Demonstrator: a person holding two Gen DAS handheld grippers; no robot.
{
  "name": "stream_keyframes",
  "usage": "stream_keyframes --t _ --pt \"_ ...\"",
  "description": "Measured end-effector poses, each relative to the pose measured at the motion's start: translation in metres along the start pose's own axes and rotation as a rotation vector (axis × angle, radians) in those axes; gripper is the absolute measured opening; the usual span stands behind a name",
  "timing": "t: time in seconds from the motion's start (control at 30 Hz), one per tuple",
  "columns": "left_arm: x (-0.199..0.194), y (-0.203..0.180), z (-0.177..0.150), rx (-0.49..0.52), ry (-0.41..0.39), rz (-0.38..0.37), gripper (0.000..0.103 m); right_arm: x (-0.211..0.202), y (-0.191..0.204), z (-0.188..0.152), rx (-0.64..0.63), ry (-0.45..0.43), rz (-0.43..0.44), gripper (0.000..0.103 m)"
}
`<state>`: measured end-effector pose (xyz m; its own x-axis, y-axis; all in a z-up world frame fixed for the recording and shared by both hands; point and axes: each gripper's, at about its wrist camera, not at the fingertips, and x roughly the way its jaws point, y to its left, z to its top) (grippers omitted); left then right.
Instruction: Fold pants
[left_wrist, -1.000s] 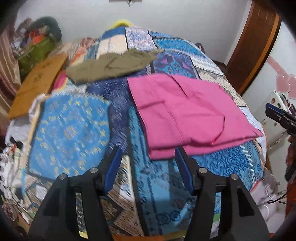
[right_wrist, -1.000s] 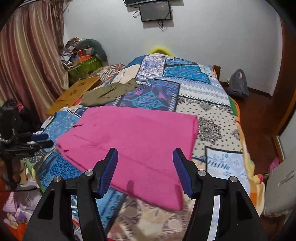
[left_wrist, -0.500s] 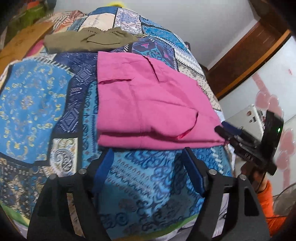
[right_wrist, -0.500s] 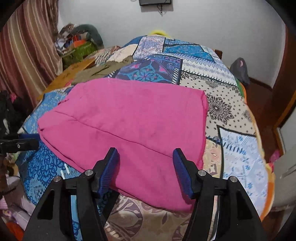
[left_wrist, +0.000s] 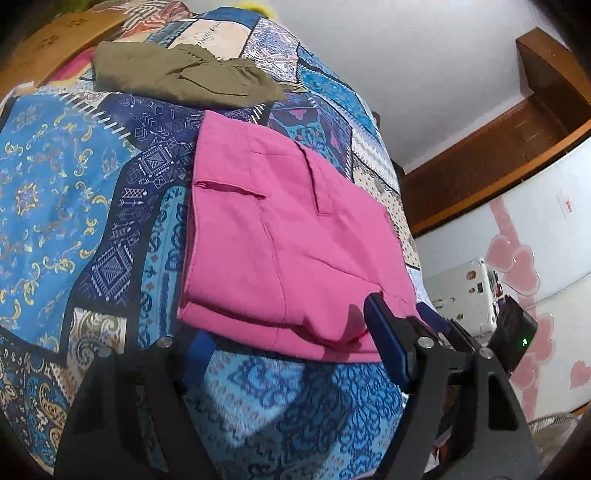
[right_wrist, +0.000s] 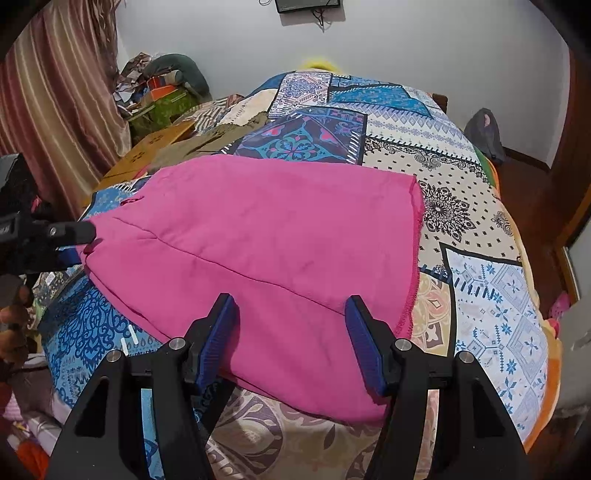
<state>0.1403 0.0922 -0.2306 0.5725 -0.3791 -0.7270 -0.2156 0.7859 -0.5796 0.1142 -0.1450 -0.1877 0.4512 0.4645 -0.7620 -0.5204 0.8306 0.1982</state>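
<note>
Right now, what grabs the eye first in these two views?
The bright pink folded pants lie flat across the blue patchwork bedspread, dominating both views. Both open tongs sit at their near edge: right tongs over the hem end, left tongs at the other end. A crumpled olive-green garment lies further up the bed.

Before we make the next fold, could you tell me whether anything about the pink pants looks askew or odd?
The pink pants lie fairly flat, but the side edge looks frayed, and the near layers do not line up. Both grippers, left and right, are open.
</note>
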Motion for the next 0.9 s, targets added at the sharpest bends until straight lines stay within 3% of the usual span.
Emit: stream_keyframes --t 0.13,0.33,0.47,0.63,0.9 --pt "0.008 -0.003 0.009 0.013 -0.012 0.055 0.073 0.0 -0.001 0.0 0.004 0.002 0.005 0.058" --pt "0.012 -0.005 0.014 0.053 -0.015 0.085 0.038 0.0 -0.002 0.001 0.017 0.01 0.01 0.058" --pt "0.005 -0.019 0.012 0.148 -0.043 0.127 0.027 0.0 -0.002 0.007 0.016 0.031 0.006 0.058" --pt "-0.013 -0.045 0.008 0.318 -0.107 0.222 0.023 -0.006 0.008 0.022 -0.02 0.008 0.0 0.059" --pt "-0.047 -0.072 -0.002 0.497 -0.193 0.319 0.022 0.004 0.041 0.053 -0.073 -0.043 0.05 0.059"
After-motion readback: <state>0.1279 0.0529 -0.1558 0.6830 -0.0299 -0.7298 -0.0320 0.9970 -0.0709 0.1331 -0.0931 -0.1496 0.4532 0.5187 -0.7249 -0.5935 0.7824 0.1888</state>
